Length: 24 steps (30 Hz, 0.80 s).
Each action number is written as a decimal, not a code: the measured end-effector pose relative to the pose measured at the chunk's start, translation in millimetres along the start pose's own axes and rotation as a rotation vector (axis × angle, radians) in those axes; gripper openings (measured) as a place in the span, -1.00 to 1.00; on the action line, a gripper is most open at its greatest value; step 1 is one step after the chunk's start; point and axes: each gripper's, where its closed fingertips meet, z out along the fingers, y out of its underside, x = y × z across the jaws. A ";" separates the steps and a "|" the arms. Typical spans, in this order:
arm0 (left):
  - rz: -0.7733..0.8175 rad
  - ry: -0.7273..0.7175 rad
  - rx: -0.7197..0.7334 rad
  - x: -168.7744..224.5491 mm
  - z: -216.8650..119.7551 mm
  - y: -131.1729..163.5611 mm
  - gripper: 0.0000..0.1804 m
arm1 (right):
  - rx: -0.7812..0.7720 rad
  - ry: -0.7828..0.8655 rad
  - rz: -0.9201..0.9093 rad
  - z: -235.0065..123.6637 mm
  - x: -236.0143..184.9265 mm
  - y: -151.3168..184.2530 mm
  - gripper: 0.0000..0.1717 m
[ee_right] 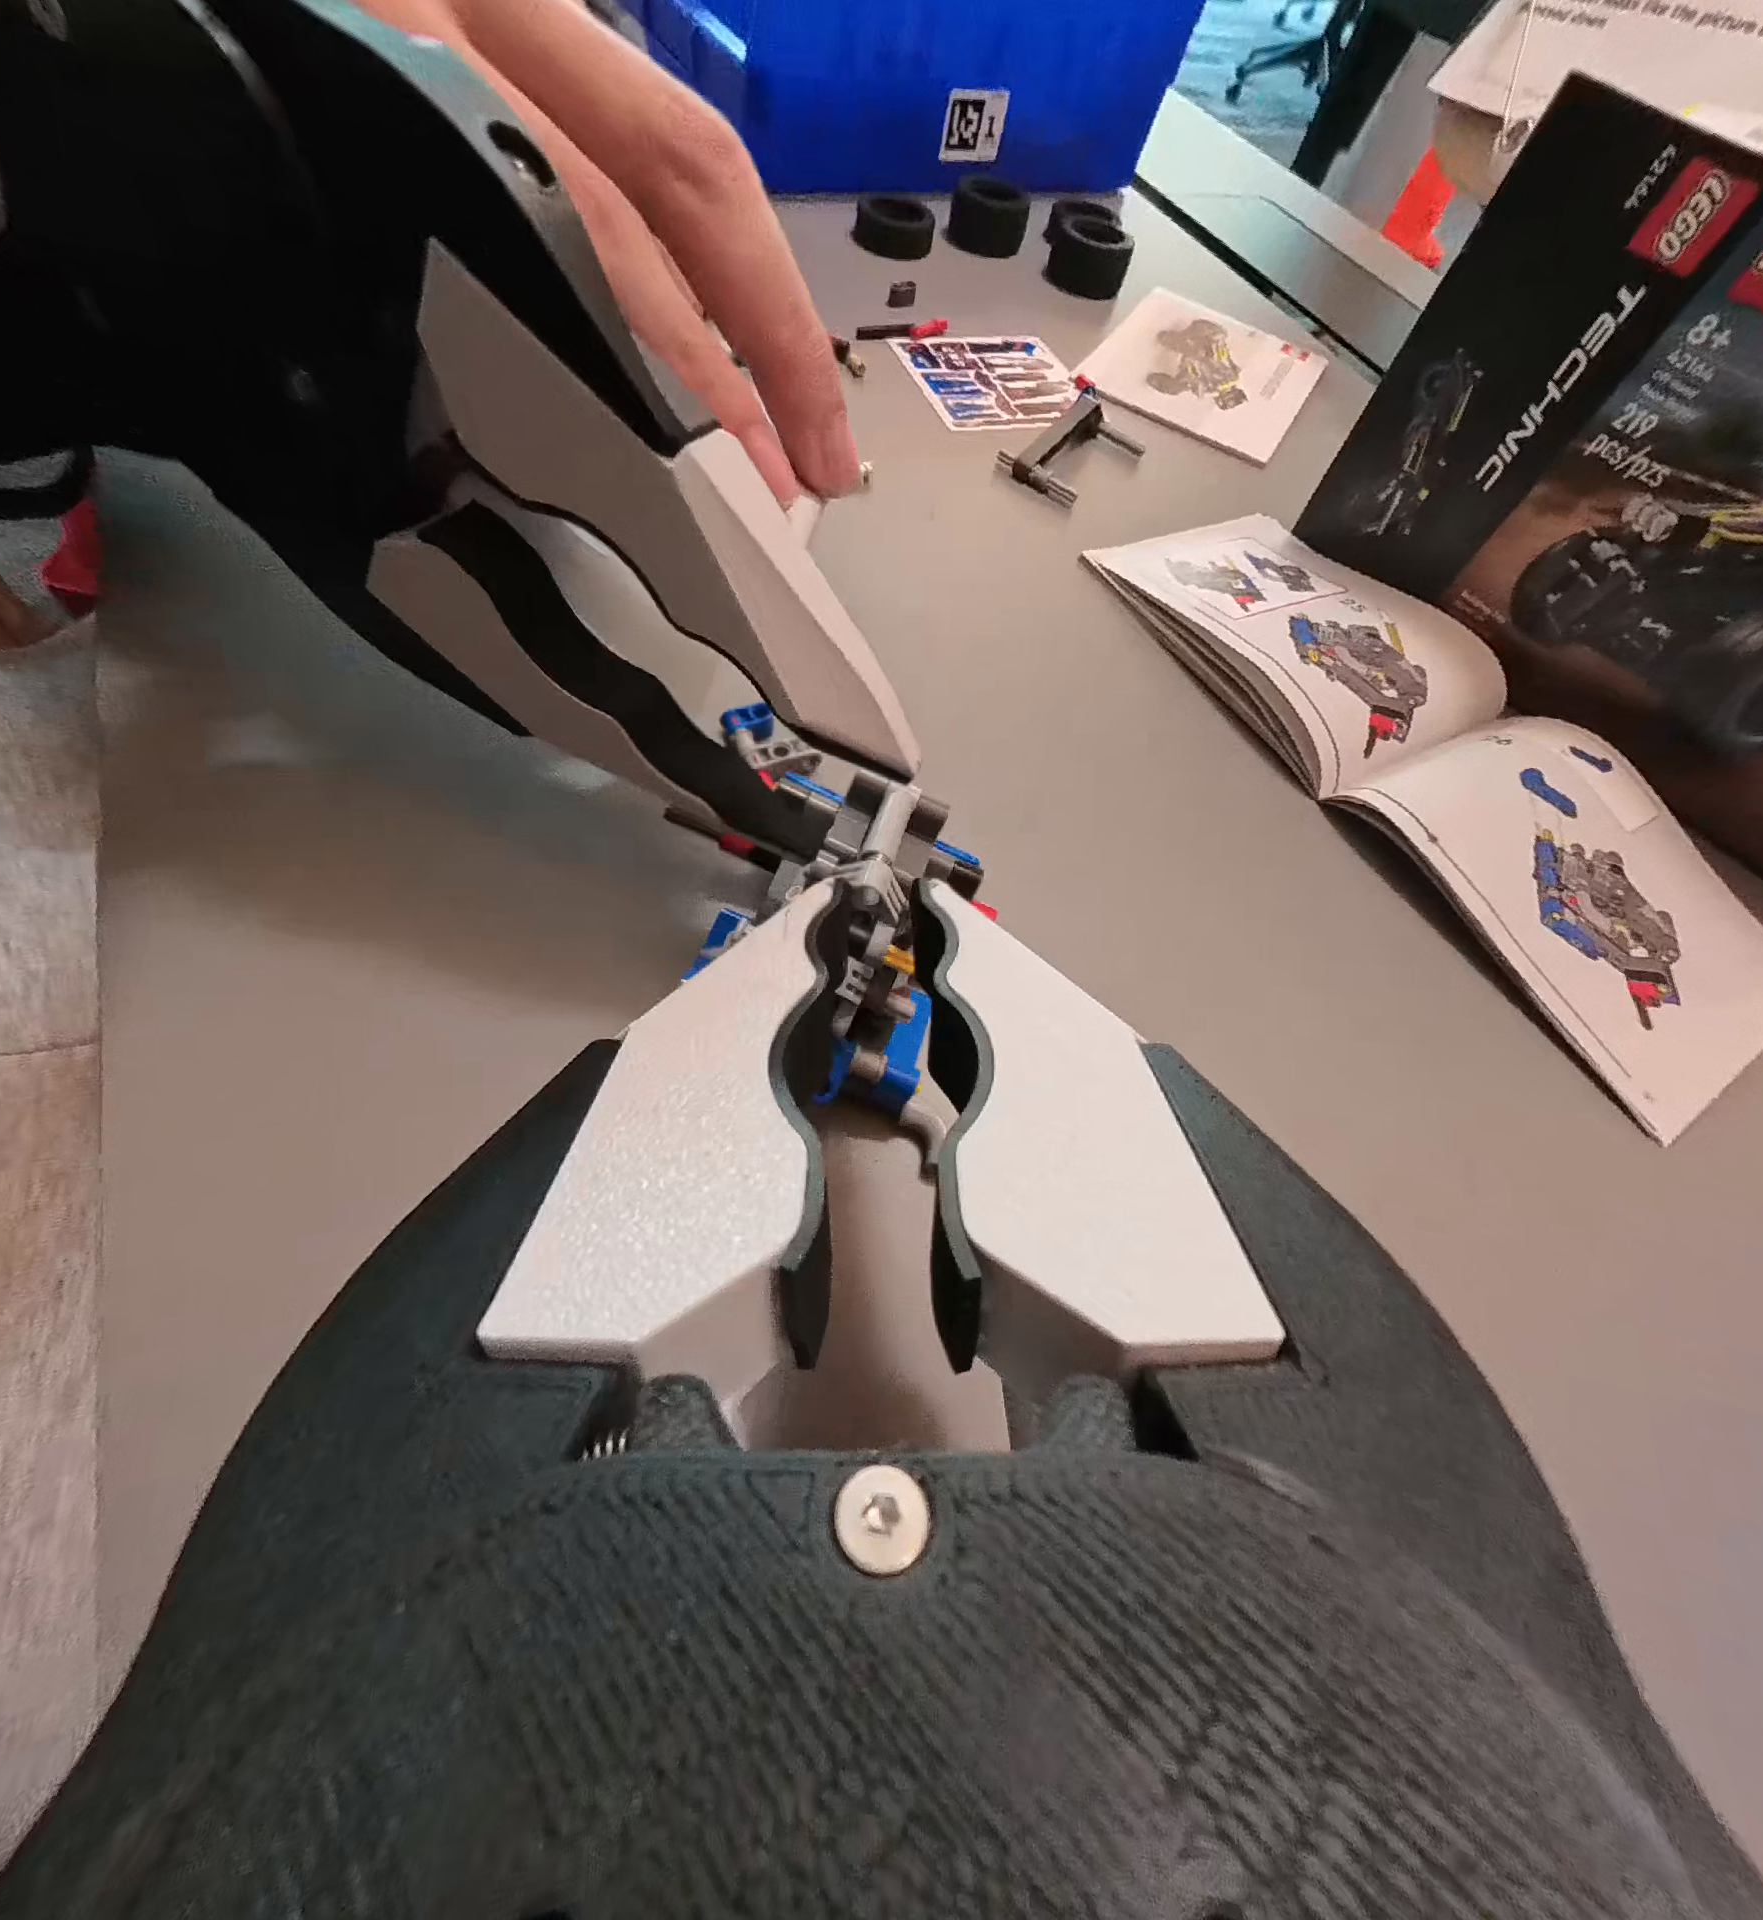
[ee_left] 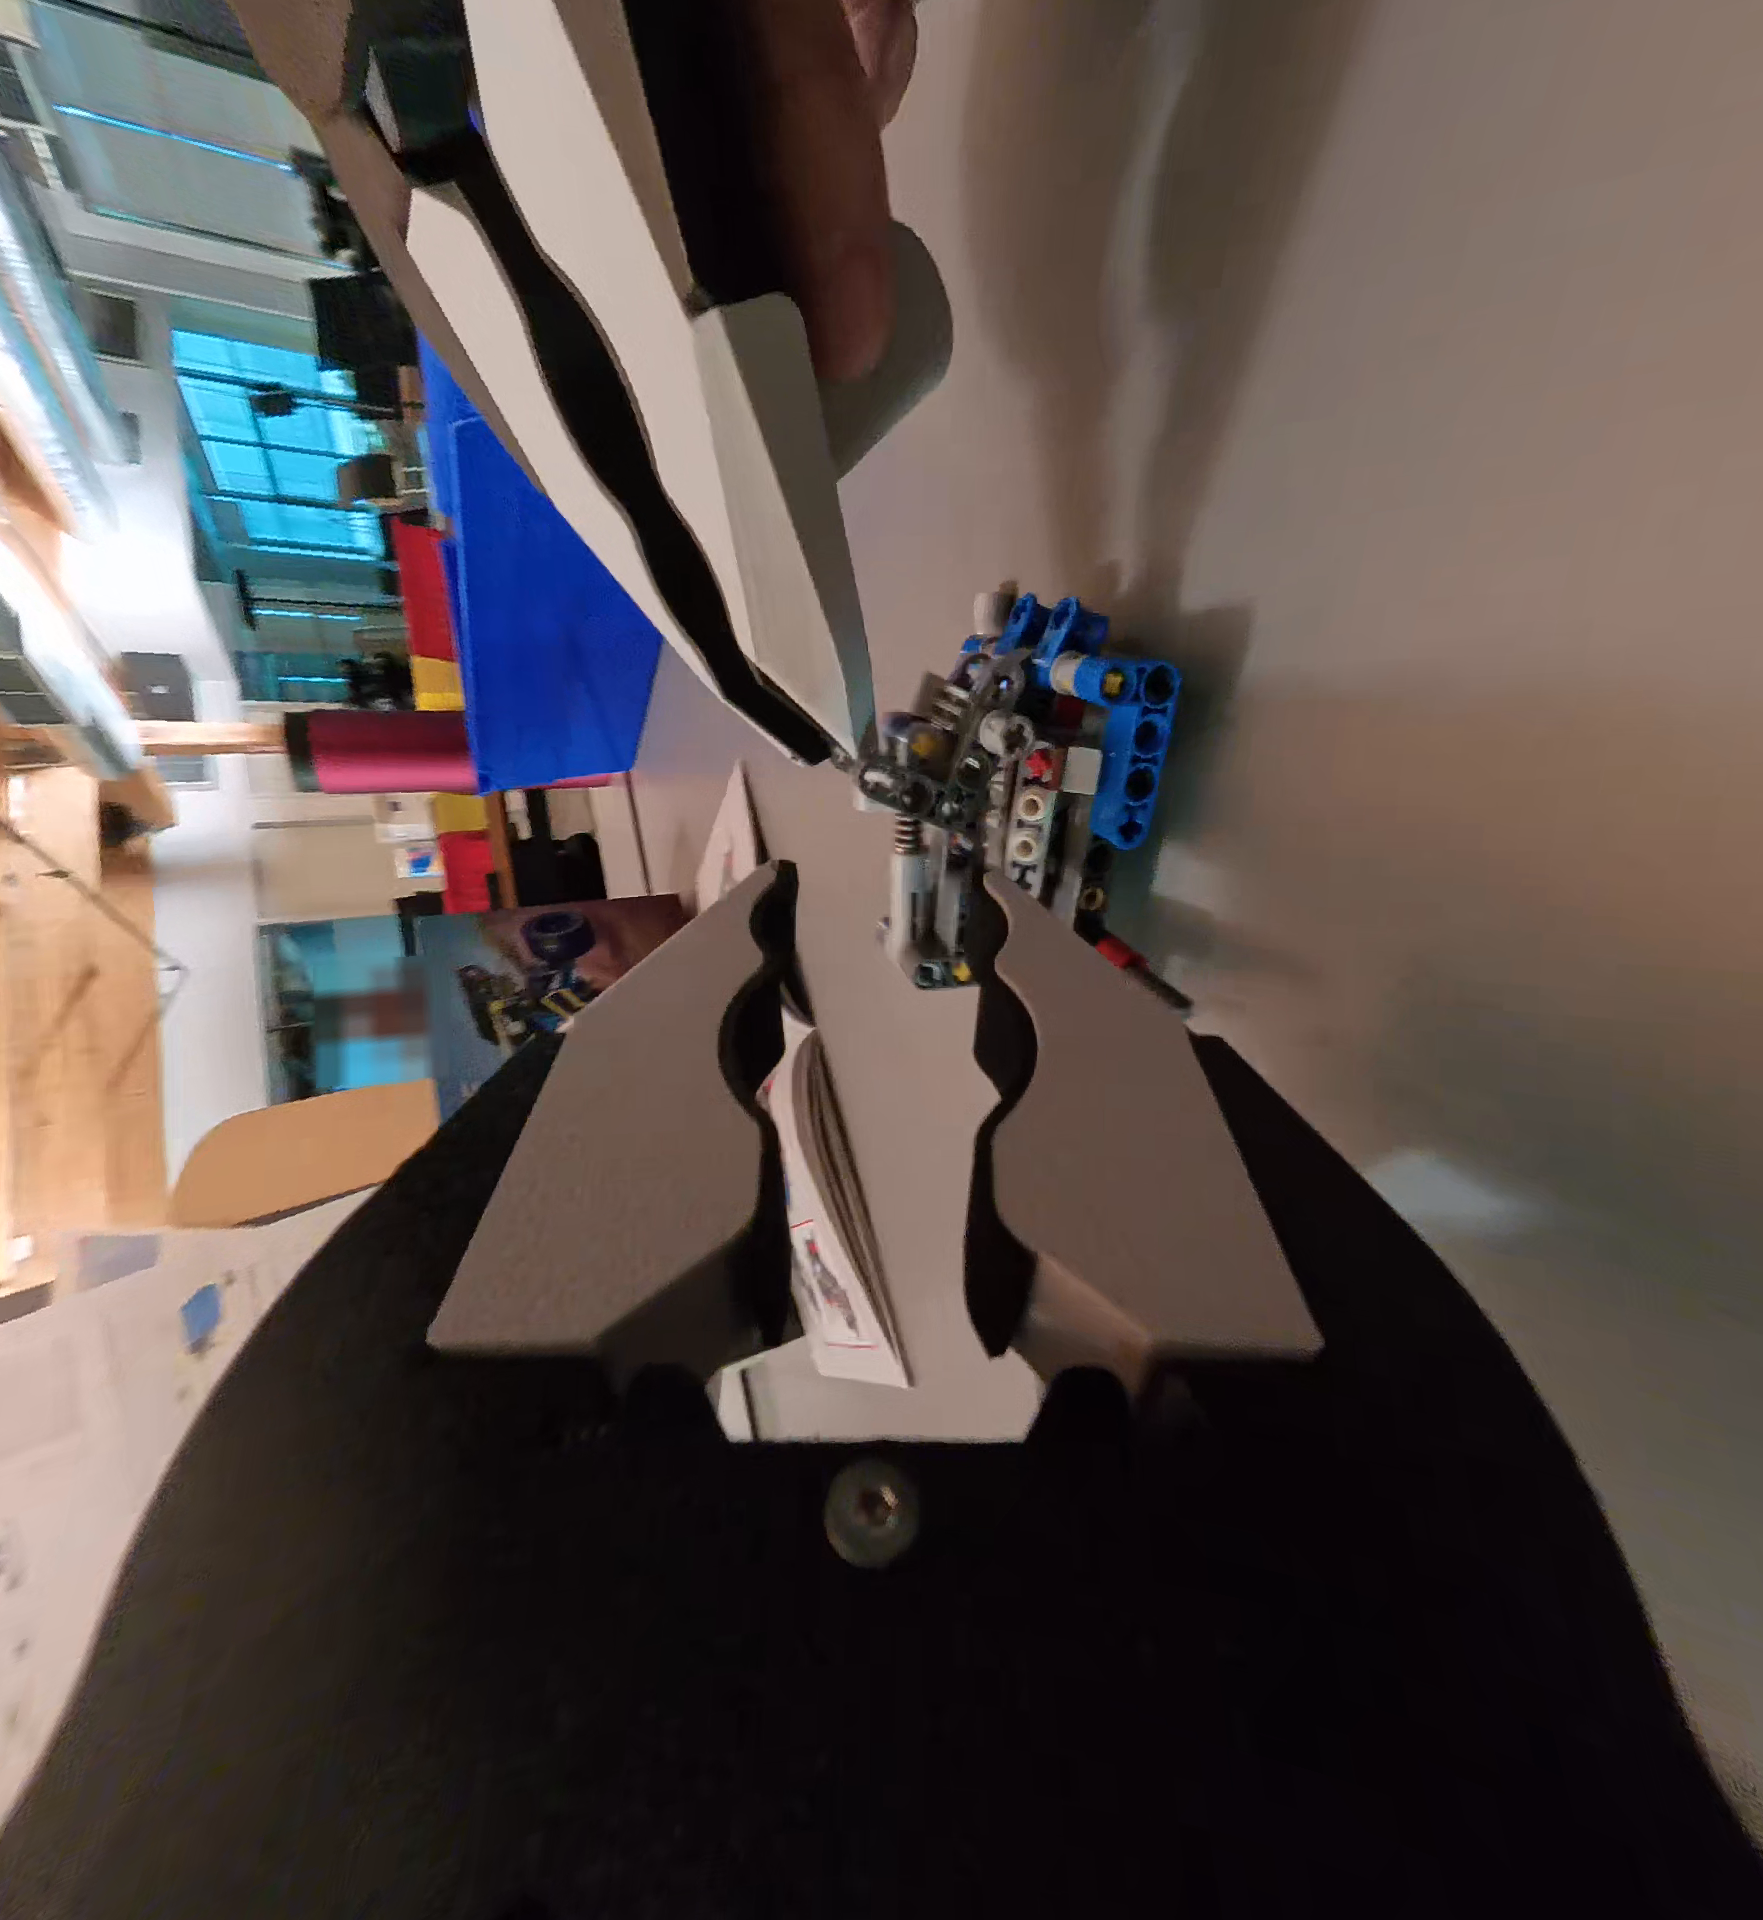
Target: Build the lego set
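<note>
A small brick assembly (ee_left: 1043, 769) of blue, grey and black beams lies on the grey table (ee_left: 1479, 935). It also shows in the right wrist view (ee_right: 887, 831). My right gripper (ee_right: 877, 899) is shut on a dark grey part (ee_right: 856, 966) at the near end of the assembly. In the left wrist view it comes in from the top, its tips (ee_left: 835, 743) on that part. My left gripper (ee_left: 887, 883) is open. One finger (ee_left: 1064, 987) lies against the assembly's light grey end. The other finger (ee_left: 690, 987) stands apart from it. A hand (ee_right: 731, 312) rests on the left gripper.
An open instruction booklet (ee_right: 1428, 748) and a set box (ee_right: 1604, 468) lie to the right. Black tyres (ee_right: 991, 213), a sticker sheet (ee_right: 981, 379), a small leaflet (ee_right: 1199, 374) and loose axle parts (ee_right: 1064, 447) lie farther back. A blue bin (ee_right: 908, 83) stands behind them. The tips of both grippers are at nearly the same place.
</note>
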 end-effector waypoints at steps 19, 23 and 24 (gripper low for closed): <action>-0.006 0.193 0.049 0.4 2.3 -8.0 -0.67 | 0.053 0.007 0.011 9.3 6.4 3.0 -0.87; -0.009 0.202 0.040 4.2 6.3 -6.6 -0.67 | 0.049 0.013 0.012 13.2 6.9 2.9 -0.90; -0.008 0.200 0.031 3.7 6.5 -3.9 -0.67 | 0.047 0.008 0.013 12.7 6.3 3.4 -0.91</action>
